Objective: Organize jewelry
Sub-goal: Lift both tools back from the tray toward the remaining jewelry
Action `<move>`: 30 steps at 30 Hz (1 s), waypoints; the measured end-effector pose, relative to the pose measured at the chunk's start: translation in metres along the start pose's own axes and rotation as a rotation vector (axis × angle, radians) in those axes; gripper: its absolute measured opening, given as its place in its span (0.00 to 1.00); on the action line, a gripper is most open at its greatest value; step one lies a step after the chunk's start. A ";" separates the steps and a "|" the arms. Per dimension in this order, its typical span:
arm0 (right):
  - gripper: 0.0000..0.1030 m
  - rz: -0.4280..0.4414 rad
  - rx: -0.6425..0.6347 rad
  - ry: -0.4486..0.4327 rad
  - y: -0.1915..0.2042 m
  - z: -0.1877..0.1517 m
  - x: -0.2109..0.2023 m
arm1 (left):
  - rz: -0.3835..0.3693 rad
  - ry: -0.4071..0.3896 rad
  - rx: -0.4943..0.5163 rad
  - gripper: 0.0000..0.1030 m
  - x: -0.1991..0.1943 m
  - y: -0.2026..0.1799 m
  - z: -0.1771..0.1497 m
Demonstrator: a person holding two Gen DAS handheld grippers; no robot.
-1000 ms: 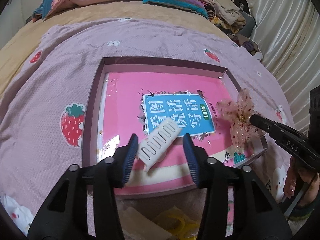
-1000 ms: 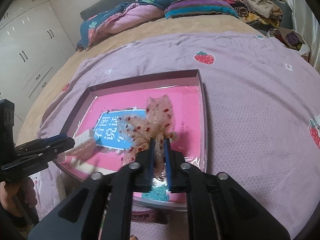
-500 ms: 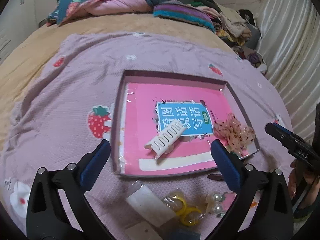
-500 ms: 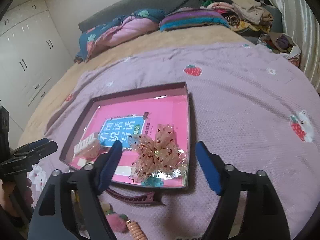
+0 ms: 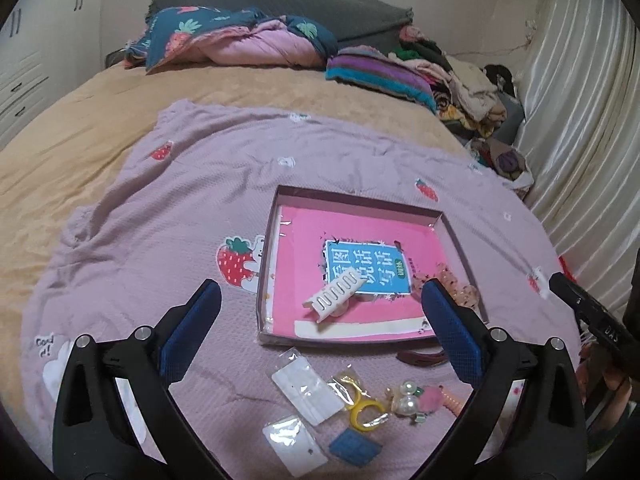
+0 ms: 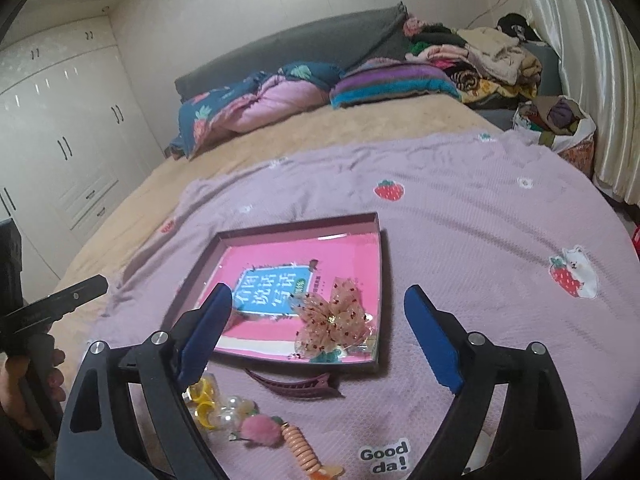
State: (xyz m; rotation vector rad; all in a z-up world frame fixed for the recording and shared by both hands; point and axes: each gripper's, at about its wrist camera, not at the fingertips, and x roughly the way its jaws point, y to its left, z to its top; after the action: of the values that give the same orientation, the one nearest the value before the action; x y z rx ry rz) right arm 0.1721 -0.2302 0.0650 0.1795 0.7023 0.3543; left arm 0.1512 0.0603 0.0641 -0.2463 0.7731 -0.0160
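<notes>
A shallow box (image 5: 267, 264) (image 6: 382, 280) with a pink liner lies on the purple blanket. A white hair clip (image 5: 332, 295) lies in it at the front left. A sheer dotted bow (image 6: 332, 322) (image 5: 456, 286) lies in it at the front right. My left gripper (image 5: 320, 332) is open and empty, above and in front of the box. My right gripper (image 6: 320, 334) is open and empty, above the box's front edge. Loose pieces lie in front of the box: a dark red clip (image 6: 296, 384) (image 5: 420, 358), yellow rings (image 5: 362, 410), pearls (image 5: 406, 396), a pink pompom (image 6: 258, 430).
Small plastic packets (image 5: 306, 390) and a blue square (image 5: 354, 448) lie near the front edge. Folded quilts (image 6: 256, 104) and a pile of clothes (image 6: 480, 60) are at the bed's far end. A curtain (image 5: 580, 120) hangs on the right, wardrobes (image 6: 52, 132) on the left.
Both grippers opened and pulled back and up from the box. The left let go of the white clip and the right let go of the bow; both now lie in the box.
</notes>
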 end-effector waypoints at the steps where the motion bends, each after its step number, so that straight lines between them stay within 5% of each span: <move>1: 0.85 0.003 -0.001 -0.007 0.001 0.001 -0.004 | -0.004 -0.008 -0.004 0.91 -0.004 0.000 0.000; 12: 0.85 0.042 -0.040 -0.055 0.015 -0.002 -0.042 | 0.011 -0.042 0.023 0.91 -0.035 -0.006 -0.015; 30: 0.85 0.042 -0.110 0.022 0.028 -0.050 -0.051 | 0.041 -0.004 0.037 0.91 -0.039 0.003 -0.060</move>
State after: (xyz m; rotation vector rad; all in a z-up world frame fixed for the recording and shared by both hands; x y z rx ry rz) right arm 0.0962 -0.2211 0.0661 0.0867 0.7000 0.4346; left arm 0.0819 0.0547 0.0487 -0.1953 0.7730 0.0091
